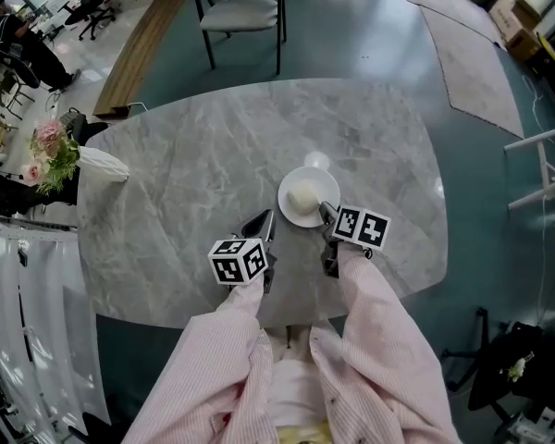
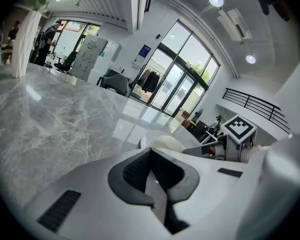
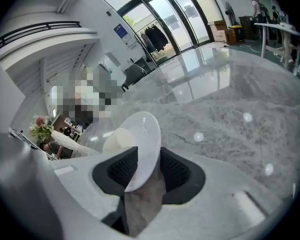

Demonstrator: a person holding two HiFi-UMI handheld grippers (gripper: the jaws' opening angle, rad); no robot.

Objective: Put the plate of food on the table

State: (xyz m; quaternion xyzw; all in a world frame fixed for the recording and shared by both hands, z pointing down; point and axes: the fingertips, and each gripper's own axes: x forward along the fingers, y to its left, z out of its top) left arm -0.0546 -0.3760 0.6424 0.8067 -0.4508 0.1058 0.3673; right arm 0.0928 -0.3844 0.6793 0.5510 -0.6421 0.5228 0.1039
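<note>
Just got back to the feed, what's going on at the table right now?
A person works two handheld grippers over a grey marble table. The white plate with a pale round piece of food appears to rest on it. The right gripper has the plate's near rim between its jaws, which stand apart and don't seem to press on it. The left gripper is shut and empty, beside the plate.

No readable text or numbers, blue wall sign (image 2: 144, 50) — too small to read

Glossy white ceramic-looking plate (image 1: 322, 187) on a polished, grey-veined marble-look table (image 1: 194, 174).
</note>
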